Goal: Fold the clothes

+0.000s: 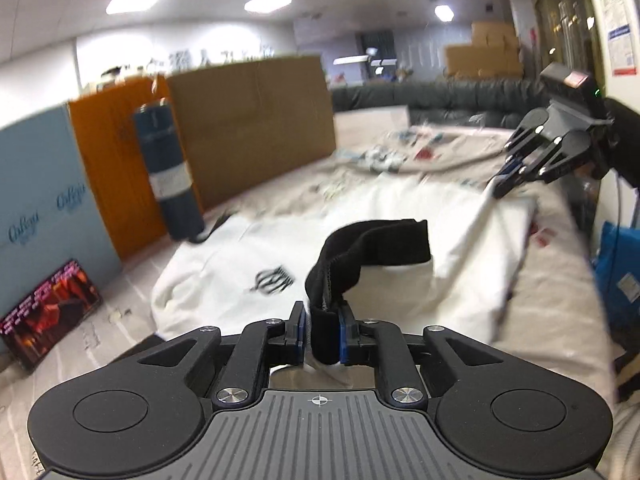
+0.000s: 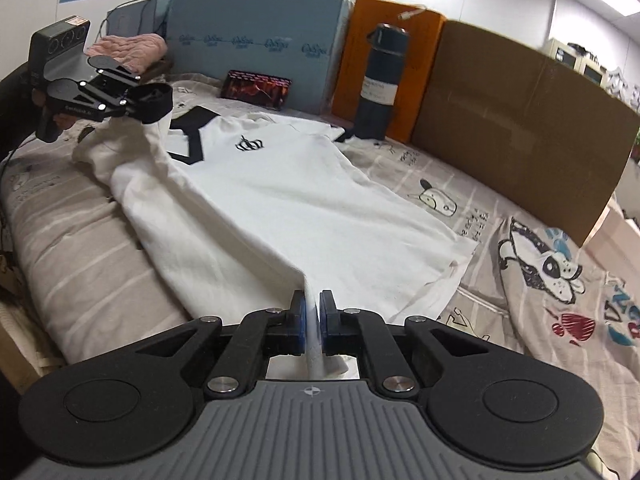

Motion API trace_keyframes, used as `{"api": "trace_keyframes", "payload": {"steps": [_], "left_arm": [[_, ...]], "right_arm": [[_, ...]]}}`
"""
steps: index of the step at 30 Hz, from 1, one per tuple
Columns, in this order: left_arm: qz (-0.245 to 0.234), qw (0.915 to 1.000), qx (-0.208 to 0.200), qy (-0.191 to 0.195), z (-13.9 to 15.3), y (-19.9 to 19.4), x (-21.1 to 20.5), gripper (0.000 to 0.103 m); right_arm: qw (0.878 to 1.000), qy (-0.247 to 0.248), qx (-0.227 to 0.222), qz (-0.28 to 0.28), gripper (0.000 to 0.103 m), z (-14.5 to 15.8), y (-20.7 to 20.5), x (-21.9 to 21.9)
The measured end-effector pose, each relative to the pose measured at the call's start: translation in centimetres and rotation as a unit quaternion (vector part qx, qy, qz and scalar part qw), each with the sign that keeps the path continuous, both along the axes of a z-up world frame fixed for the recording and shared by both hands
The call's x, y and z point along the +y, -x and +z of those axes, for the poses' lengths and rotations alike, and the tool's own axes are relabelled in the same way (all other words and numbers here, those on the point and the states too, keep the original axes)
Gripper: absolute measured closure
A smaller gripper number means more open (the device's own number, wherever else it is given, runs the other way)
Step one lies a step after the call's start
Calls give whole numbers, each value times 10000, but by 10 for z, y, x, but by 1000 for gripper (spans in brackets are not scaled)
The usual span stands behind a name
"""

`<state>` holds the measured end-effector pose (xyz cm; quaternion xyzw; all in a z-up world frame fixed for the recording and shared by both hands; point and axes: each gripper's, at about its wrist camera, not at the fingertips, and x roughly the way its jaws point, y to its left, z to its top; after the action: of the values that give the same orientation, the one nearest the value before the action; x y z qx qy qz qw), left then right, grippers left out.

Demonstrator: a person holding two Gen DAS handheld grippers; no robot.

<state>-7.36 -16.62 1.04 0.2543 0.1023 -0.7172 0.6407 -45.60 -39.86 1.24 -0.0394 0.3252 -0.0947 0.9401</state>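
A white T-shirt [image 2: 280, 200] with black trim and a small black crown print lies spread on the bed; it also shows in the left wrist view [image 1: 224, 264]. My left gripper [image 1: 322, 320] is shut on the shirt's black sleeve cuff [image 1: 376, 248] and holds it lifted; it shows in the right wrist view [image 2: 138, 106] at the far left. My right gripper [image 2: 313, 312] is shut on the white hem edge of the shirt and lifts it; it shows in the left wrist view [image 1: 504, 184] at the far right.
The bed has a grey cartoon-print cover [image 2: 540, 264]. A dark blue bottle [image 2: 382, 84] stands at the far edge by orange [image 2: 360, 52], blue [image 2: 256, 36] and brown cardboard [image 2: 520, 128] panels. A small dark red box [image 2: 256, 90] and a pink towel [image 2: 128, 50] lie near the back.
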Motion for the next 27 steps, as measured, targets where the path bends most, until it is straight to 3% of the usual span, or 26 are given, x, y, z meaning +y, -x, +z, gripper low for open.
{"api": "trace_keyframes", "payload": {"steps": [2,4,7,8,11,12,14,16,19,23,25,27], "left_arm": [[274,9996,49,-64,-5,-10,-5,70],[600,9979,210,-102,-6,-22,-7,60],[956,9937,581,53,-2,-37,4,59],[1074,9914,739,134,0,-40,12,59],[1144,9861,1156,331,2,-38,44,58],[1127,9845,1286,390,2,-35,55,58],[1081,9816,1494,506,2,-30,78,54],[831,9910,873,573,1,-8,97,41],[438,9976,-373,375,-6,24,111,39],[191,9827,-1842,-37,-20,49,115,39],[177,9760,-2165,-177,-26,50,114,39],[168,9806,-1928,-308,-29,40,111,42]], "right_arm": [[9998,-119,-4,-185,92,-5,-4,-9],[9984,-161,-29,-540,77,-10,-3,-18],[9922,-182,-121,-1224,69,-17,2,-31],[9878,-229,-343,-1501,66,-15,10,-29],[9668,-369,-1003,-2321,45,-9,32,-22],[9573,-414,-1221,-2588,35,-7,40,-19],[9341,-652,-1734,-3052,24,-4,57,-9],[9083,-1160,-2089,-3434,17,-6,71,4],[8665,-2013,-2432,-3867,17,-11,89,20],[8446,-2672,-2526,-3893,17,-17,90,38],[8378,-2929,-2495,-3873,17,-21,85,41],[8314,-3099,-2580,-3824,18,-26,79,41]]}}
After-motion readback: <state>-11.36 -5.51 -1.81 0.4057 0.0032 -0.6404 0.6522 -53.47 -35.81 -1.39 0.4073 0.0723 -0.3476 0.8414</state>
